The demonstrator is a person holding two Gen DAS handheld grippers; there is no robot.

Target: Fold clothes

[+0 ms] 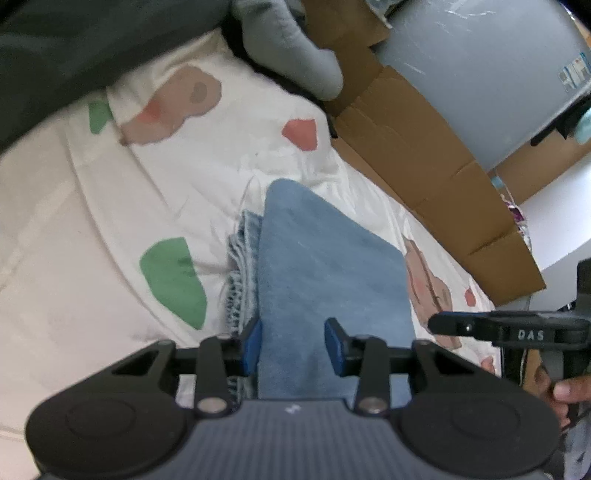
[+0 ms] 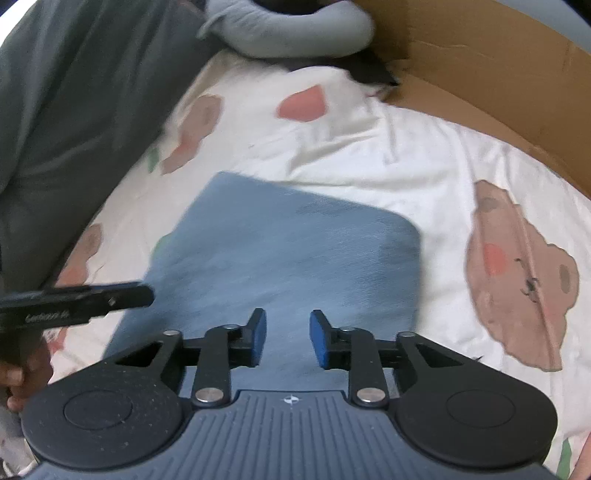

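A folded pair of blue jeans [image 1: 325, 251] is laid flat on a white bedspread [image 1: 74, 258] printed with green, pink and brown patches. In the left wrist view the denim is seen running from directly beneath the left gripper [image 1: 293, 345] away toward the far side, narrowing to a rounded end; a frayed, layered edge of the fabric is exposed along its left side. The blue pads of the left gripper are held apart above the near part of the jeans, with denim visible in the gap between them; no cloth is pinched, and the left pad is seen just beside the frayed edge.

In the right wrist view the jeans [image 2: 280, 251] are shown as a broad folded rectangle, spread from under the right gripper [image 2: 288, 339] toward the far side. The jaws of the right gripper are likewise spread, poised over the near edge of the fabric and pressed on nothing. Whether either set of pads touches the cloth surface cannot be told.

Each gripper is caught at the edge of the other's view: the right one at the right of the left view, the left one at the left of the right view, each held by a hand [image 1: 565, 391].

Dark grey fabric [image 2: 66, 129] is piled at the far left, a grey padded item [image 2: 295, 33] lies at the far end of the bed, and brown cardboard [image 1: 436, 177] is stood along the right side.
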